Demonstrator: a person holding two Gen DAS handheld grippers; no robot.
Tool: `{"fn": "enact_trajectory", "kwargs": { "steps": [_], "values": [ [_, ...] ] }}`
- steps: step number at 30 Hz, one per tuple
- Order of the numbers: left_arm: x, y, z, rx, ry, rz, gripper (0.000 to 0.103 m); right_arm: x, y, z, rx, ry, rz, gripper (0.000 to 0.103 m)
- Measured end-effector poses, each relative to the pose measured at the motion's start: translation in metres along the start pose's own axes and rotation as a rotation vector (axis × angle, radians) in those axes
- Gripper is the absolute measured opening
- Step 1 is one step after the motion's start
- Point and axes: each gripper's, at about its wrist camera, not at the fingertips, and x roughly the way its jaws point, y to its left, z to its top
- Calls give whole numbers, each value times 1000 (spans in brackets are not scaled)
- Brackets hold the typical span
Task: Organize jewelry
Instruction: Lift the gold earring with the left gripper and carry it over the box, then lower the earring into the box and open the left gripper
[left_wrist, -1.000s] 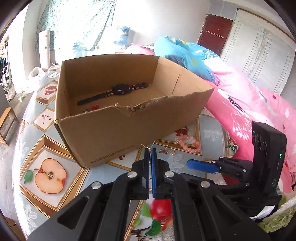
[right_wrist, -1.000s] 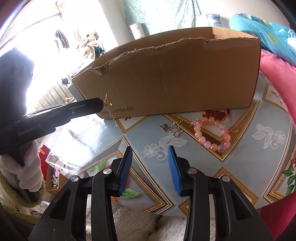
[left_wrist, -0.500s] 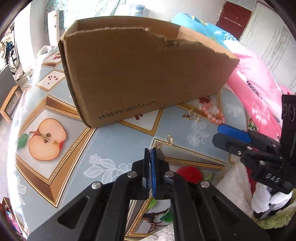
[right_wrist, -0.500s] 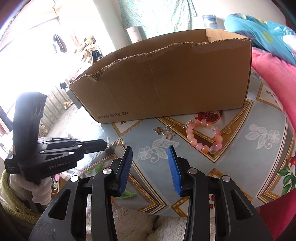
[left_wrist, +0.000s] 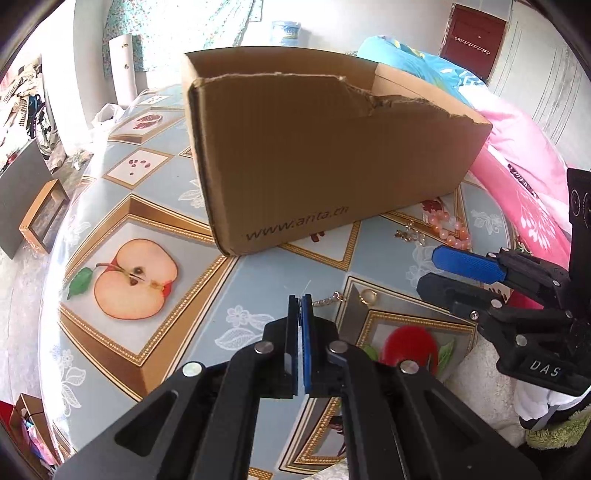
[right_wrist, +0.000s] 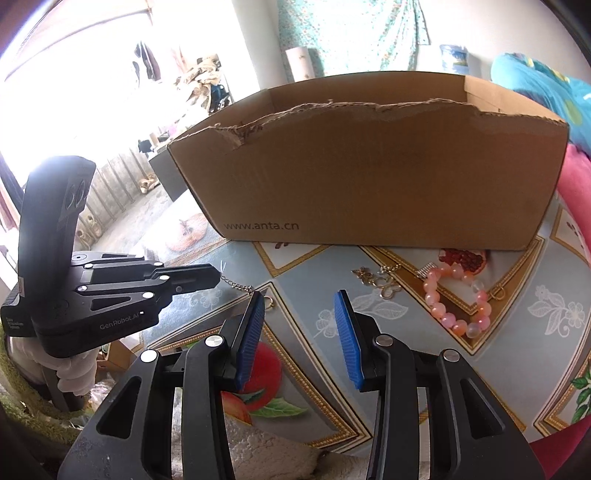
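Note:
My left gripper (left_wrist: 300, 297) is shut on the end of a thin gold chain (left_wrist: 332, 297) with a ring at its far end, trailing right onto the tablecloth. In the right wrist view the left gripper (right_wrist: 218, 275) holds the chain (right_wrist: 238, 286) low over the table. My right gripper (right_wrist: 299, 304) is open and empty beside the chain's ring; it also shows in the left wrist view (left_wrist: 430, 267). A cardboard box (left_wrist: 332, 155) stands behind. A pink bead bracelet (right_wrist: 458, 299) and a gold trinket (right_wrist: 380, 282) lie in front of the box.
The table (left_wrist: 122, 206) has a blue and gold fruit-print cloth. Pink and blue bedding (left_wrist: 517, 155) lies to the right of the box. The table edge curves on the left, with floor clutter (left_wrist: 33, 206) below.
My left gripper has come down from the box rim to just above the table, carrying the chain, which now trails onto the cloth. The right gripper stayed open.

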Motion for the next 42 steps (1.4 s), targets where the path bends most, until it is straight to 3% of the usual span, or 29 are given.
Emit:
{"fn": "enact_trajectory", "kwargs": {
  "steps": [7, 11, 19, 29, 35, 42],
  "values": [
    [-2, 17, -3, -44, -7, 12, 1, 25, 24, 6, -101, 25, -10, 30],
    [-1, 20, -4, -54, -9, 5, 1, 38, 31, 4, -118, 55, -34, 20],
    [1, 22, -5, -54, -7, -11, 1, 41, 44, -1, -168, 35, -109, 11],
    [-7, 21, -4, -45, -34, -10, 1, 37, 48, -5, -150, 23, -104, 9],
    [-27, 14, 4, -27, -88, -13, 1, 15, 48, -4, -154, -34, -109, 10],
    [-72, -1, 21, 26, -193, -65, 1, -30, 44, 5, -157, -171, -122, 9]
  ]
}}
